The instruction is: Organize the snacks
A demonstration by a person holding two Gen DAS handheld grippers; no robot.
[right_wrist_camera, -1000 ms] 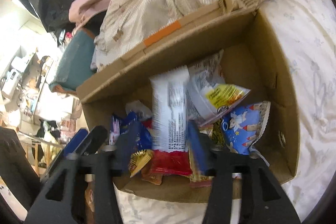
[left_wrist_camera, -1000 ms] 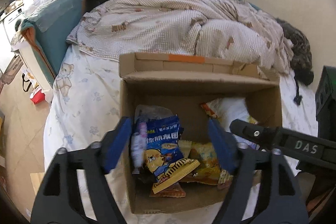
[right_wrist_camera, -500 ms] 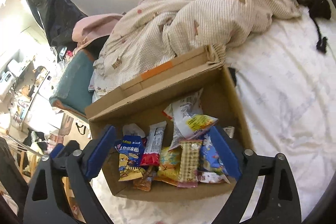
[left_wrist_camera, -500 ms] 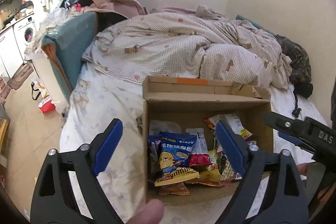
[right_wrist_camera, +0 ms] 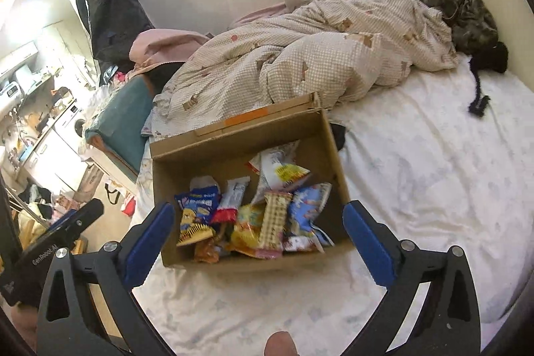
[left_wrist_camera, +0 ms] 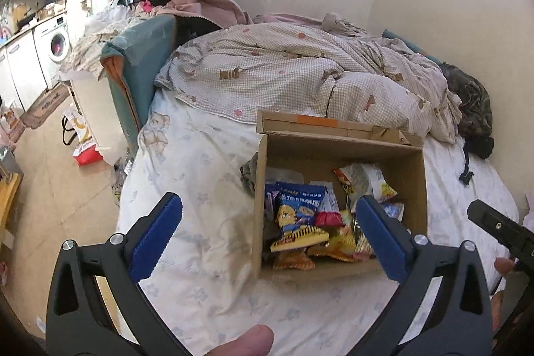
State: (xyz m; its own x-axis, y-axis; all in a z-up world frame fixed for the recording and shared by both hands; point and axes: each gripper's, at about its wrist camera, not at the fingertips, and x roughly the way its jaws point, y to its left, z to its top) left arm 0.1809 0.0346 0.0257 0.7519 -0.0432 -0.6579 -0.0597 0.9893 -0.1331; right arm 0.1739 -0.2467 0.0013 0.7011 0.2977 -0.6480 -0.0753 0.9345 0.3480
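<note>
Both tools, left tool [left_wrist_camera: 267, 237] and right tool [right_wrist_camera: 258, 239], just opened wide, empty | we've backed off | snack packets [right_wrist_camera: 253, 216] in cardboard box [right_wrist_camera: 233, 152] on bed [right_wrist_camera: 434, 162] | tidying looks finished

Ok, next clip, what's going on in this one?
A person holds a gripper in each hand over a cardboard box of snack packets that sits on a bed. The left gripper and the right gripper have both just been opening and now stand wide open with nothing held. All the snacks in view lie loosely piled in the box; none lies out on the sheet. A rumpled checked blanket lies behind the box.
</note>
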